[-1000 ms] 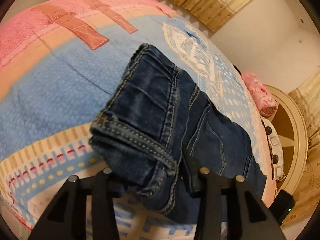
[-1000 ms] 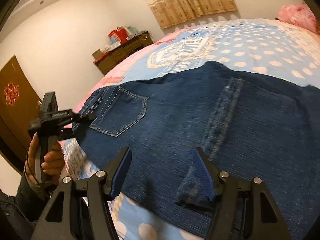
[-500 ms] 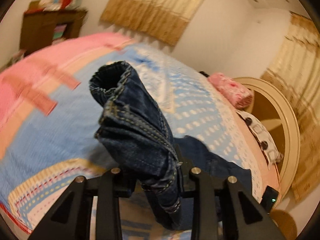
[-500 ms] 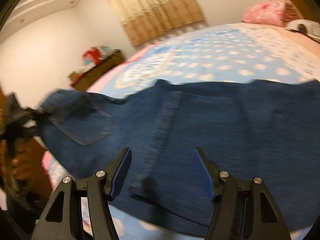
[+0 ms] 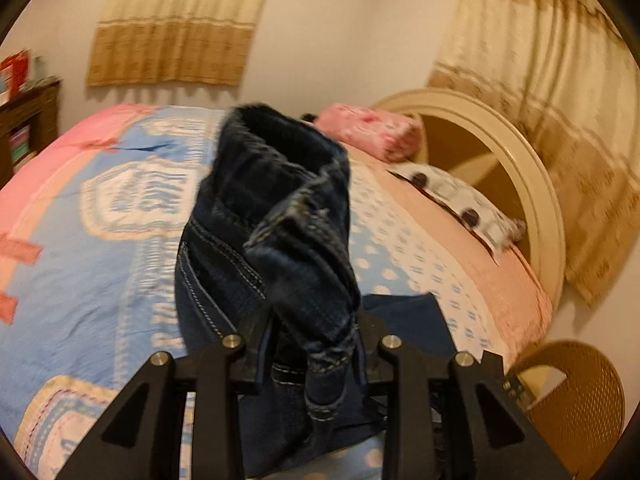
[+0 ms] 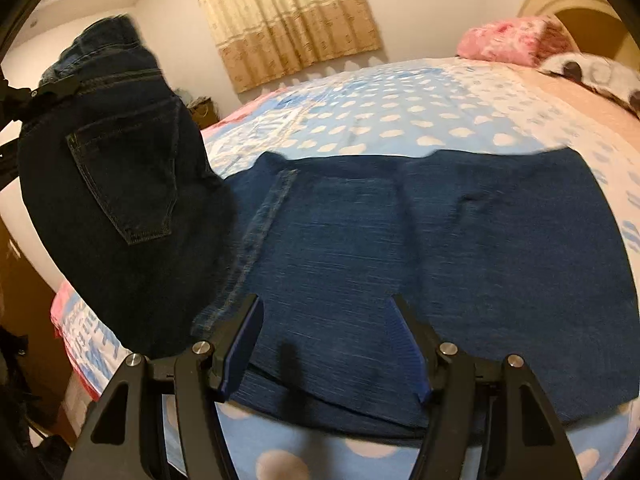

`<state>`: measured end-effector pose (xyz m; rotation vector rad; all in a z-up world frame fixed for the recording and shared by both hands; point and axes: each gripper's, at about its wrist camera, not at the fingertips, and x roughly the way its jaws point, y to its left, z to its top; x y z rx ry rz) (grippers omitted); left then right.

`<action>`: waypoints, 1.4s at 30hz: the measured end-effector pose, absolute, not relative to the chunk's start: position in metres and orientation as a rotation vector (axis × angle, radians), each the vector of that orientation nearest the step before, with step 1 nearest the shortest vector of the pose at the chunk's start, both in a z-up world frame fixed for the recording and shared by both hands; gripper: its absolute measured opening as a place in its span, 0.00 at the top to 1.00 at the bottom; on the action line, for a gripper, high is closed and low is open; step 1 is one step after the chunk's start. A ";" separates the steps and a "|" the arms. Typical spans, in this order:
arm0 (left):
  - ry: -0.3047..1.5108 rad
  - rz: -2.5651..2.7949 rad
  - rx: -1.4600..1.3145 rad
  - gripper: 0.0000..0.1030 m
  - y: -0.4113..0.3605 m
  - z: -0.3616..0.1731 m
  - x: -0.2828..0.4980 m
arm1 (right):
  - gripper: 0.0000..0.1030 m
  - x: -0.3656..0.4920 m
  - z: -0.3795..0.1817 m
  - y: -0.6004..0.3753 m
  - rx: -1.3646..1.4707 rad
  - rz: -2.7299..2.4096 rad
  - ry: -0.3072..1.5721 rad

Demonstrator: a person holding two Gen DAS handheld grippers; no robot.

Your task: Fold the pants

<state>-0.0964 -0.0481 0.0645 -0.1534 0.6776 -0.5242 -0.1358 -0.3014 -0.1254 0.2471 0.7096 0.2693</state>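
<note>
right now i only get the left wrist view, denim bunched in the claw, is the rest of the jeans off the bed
Observer: No. The right wrist view shows the legs of the jeans lying flat on the bed.
Operator: which end is lifted
Observer: The waist end; a back pocket hangs facing the right camera.
Operator: is the right claw gripping anything
Observer: No. The right claw is open over the flat denim, its pads pressing on nothing.
</note>
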 end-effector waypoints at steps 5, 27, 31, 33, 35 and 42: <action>0.730 -0.608 -0.087 0.70 -0.116 0.055 -0.086 | 0.37 -0.158 -0.126 -0.324 0.297 0.263 0.669; 0.818 -0.802 0.391 0.70 -0.328 -0.056 -0.129 | 0.37 -0.219 -0.167 -0.495 0.900 -0.069 0.403; 0.771 -0.793 0.505 0.58 -0.344 -0.076 -0.140 | 0.37 -0.228 -0.164 -0.509 0.884 -0.134 0.368; 0.724 -0.806 0.593 0.34 -0.353 -0.079 -0.157 | 0.37 -0.231 -0.160 -0.510 0.870 -0.132 0.348; 0.705 -0.864 0.574 0.33 -0.349 -0.072 -0.168 | 0.37 -0.231 -0.155 -0.509 0.862 -0.133 0.331; 0.577 -0.773 0.486 0.19 -0.289 -0.032 -0.163 | 0.31 -0.233 -0.126 -0.516 0.761 -0.188 0.281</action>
